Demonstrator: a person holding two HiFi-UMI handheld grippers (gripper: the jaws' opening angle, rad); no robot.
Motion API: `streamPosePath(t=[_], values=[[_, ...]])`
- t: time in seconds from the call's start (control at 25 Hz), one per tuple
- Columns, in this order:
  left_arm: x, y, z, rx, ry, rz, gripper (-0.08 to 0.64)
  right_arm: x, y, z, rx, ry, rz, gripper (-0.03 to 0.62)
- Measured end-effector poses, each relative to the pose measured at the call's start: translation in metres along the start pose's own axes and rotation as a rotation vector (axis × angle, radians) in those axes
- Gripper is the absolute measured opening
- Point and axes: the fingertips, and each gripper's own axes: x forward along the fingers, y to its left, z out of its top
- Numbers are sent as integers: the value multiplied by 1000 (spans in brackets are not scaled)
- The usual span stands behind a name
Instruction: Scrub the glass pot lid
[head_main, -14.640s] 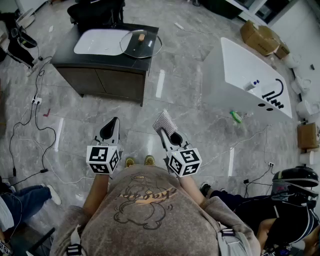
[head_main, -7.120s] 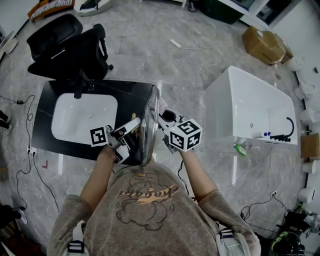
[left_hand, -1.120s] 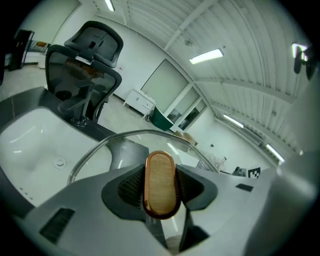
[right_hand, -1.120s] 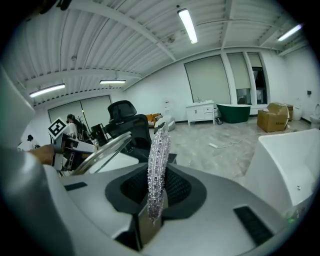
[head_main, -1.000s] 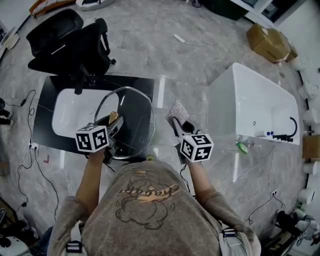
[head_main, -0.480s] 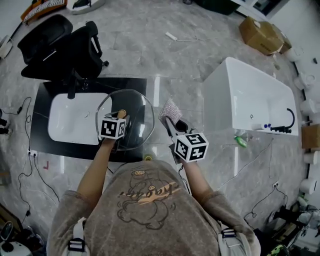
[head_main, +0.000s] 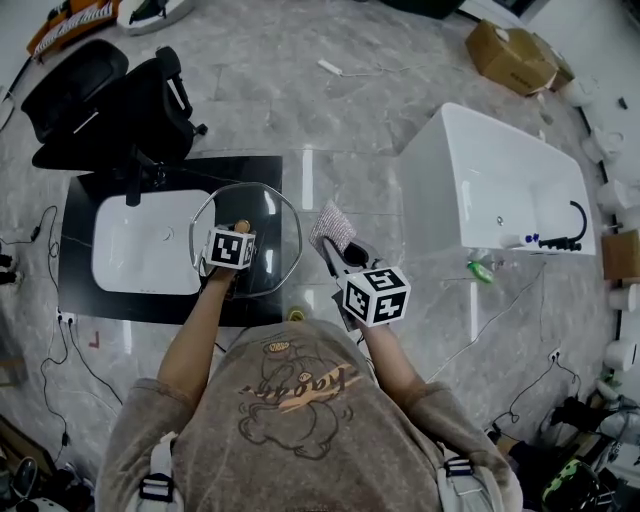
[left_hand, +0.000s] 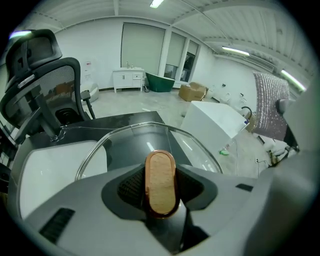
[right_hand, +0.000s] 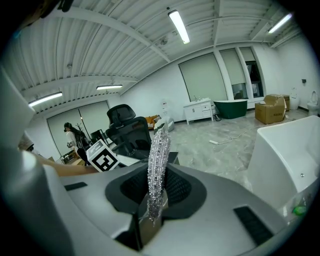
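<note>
The glass pot lid (head_main: 270, 215) has a metal rim and a wooden knob (head_main: 241, 227). It lies nearly level over the right part of the black counter (head_main: 75, 210), beside the white sink basin (head_main: 140, 245). Whether it rests on the counter I cannot tell. My left gripper (head_main: 240, 233) points down and is shut on the knob (left_hand: 160, 182), with the lid's rim (left_hand: 192, 137) ahead of the jaws. My right gripper (head_main: 340, 256) hovers just right of the lid, shut on a silvery scrub pad (head_main: 331, 228), which stands upright between its jaws (right_hand: 157, 165).
A black office chair (head_main: 100, 95) stands behind the counter. A white bathtub (head_main: 490, 190) with a black faucet is to the right, with a green bottle (head_main: 478, 270) on the floor by it. Cables run across the floor at left. A cardboard box (head_main: 510, 55) sits far right.
My left gripper has sunk with the lid, and the lid has tipped from a slant to nearly level over the counter. My right gripper has hardly moved.
</note>
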Motion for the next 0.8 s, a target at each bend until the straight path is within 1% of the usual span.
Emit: streamPosePath(t=[0.32, 0.52, 0.64, 0.72, 0.8], values=[[7, -1, -1, -1, 20, 9, 179, 0, 2, 1, -2, 4, 6, 80], [8, -1, 1, 30, 16, 34, 184, 1, 3, -1, -1, 7, 7, 80], [2, -3, 6, 56, -36, 53, 189, 2, 5, -3, -2, 12, 12, 80], [-16, -5, 18, 47, -93, 60, 189, 3, 6, -5, -4, 18, 16, 80], [-38, -4, 31, 23, -173, 60, 186, 5, 8, -6, -7, 22, 21, 80]])
